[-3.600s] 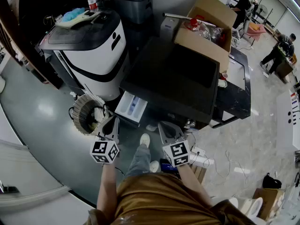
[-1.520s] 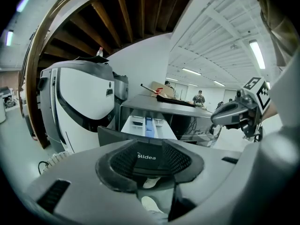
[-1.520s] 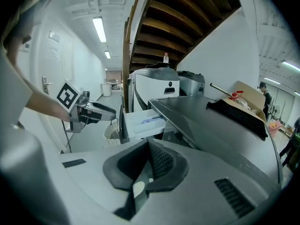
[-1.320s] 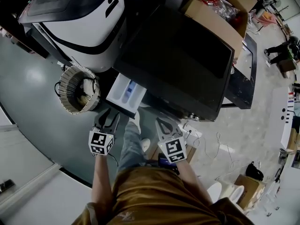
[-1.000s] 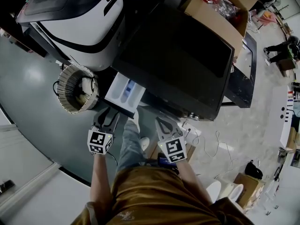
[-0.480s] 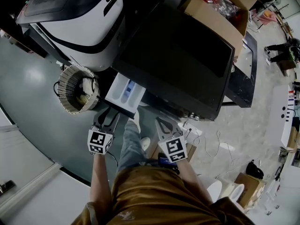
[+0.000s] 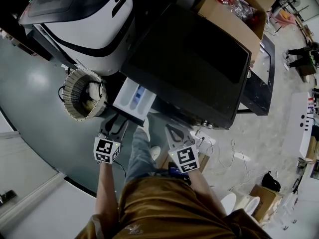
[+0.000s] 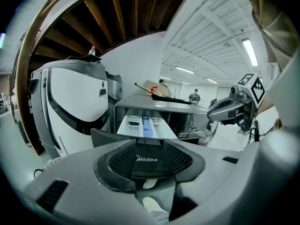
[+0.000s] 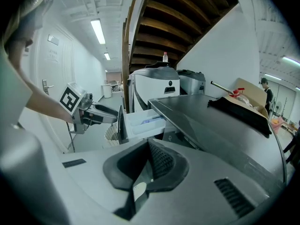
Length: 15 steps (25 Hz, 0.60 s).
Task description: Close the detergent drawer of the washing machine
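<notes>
White detergent drawer pulled out, front between opening left gripper jaws

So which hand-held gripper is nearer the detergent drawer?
Left. Left hand-held gripper is at the drawer's front, jaws opening around it; right hand-held gripper hangs apart, rightward.

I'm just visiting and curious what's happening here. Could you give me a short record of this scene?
Main item: white plastic detergent drawer, pulled out of the dark-topped washing machine
Left gripper: jaws apart and opening, at the drawer's dark front panel
Right gripper: jaws together, nothing held, clear of the drawer
Nearby: round wicker basket, left of the drawer
</notes>
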{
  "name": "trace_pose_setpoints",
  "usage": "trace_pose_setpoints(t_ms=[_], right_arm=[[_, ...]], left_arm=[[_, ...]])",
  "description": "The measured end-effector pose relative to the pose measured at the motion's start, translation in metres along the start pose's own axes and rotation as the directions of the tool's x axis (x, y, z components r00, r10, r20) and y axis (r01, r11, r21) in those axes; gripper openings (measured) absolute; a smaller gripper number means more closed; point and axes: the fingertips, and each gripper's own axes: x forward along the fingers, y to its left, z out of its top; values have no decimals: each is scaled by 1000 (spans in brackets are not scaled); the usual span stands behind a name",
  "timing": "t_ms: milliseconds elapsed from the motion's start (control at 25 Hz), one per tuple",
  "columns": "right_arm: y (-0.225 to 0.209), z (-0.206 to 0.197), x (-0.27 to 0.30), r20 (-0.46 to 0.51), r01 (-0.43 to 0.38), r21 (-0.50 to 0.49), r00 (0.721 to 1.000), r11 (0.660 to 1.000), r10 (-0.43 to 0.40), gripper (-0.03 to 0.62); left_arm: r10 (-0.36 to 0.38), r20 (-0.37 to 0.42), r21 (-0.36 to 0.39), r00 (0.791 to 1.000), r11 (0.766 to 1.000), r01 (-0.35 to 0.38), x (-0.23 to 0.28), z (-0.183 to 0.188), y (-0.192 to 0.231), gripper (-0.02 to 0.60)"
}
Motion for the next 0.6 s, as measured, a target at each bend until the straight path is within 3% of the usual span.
trace_pose_setpoints(t_ms=[600], right_arm=[[-1, 2, 3, 7, -15, -1, 1000, 1000, 15, 12]], left_arm=[[1, -9, -4, 1000, 1000, -1, 3, 2, 2, 195]])
